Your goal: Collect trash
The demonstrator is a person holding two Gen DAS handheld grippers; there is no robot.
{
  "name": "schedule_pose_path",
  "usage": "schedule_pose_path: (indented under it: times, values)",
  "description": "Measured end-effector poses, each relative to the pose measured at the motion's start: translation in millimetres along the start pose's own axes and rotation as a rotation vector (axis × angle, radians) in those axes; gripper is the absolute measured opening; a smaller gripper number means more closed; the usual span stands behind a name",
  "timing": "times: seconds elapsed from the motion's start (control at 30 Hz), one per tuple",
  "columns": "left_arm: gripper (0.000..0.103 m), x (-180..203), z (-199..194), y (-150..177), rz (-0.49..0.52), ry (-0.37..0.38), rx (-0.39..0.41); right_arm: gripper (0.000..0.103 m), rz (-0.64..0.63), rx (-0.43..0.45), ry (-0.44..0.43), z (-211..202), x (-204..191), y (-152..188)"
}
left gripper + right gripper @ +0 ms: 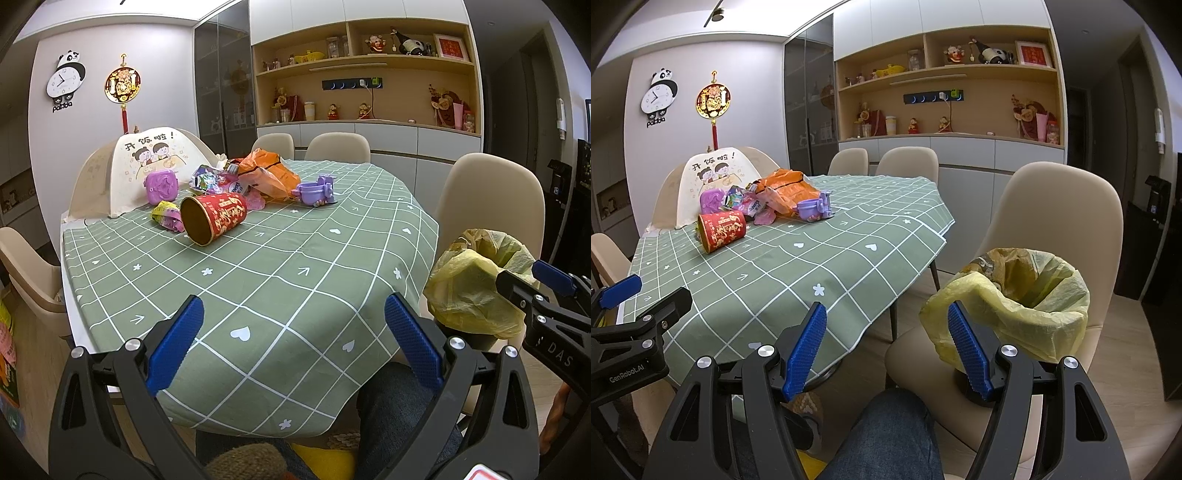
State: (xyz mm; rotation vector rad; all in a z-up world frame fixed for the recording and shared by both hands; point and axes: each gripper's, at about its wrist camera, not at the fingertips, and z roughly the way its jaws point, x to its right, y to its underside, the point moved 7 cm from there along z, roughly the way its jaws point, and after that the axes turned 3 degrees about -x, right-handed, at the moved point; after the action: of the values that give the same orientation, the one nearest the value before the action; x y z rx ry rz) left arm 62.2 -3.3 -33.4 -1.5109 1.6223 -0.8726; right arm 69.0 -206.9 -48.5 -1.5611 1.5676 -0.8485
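Wall: pale grey, with a panda clock [65, 82] and a red-gold hanging ornament [123, 84].
Shelving: wooden open shelves [945, 85] of figurines above grey cabinets.
Chairs: cream chairs [1060, 221] around the bench.
Floor: light wood.

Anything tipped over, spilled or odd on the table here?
Yes. The red paper cup lies tipped on its side, open mouth toward the camera, beside a heap of crumpled wrappers and an orange bag at the far end.
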Motion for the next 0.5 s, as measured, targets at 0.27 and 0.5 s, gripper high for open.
schedule_pose_path:
  times: [0.27,0.5]
  values:
    - [0.094,0.4,-0.1,0.2,0.0,0.0,0.001,0.065,0.002,0.001,0.0,-0.5,1.0,-0.6]
    - [0.094,0.1,-0.2,0.0,0.001,0.0,0.001,0.065,0.003,0.001,0.0,-0.5,1.2,-0.6]
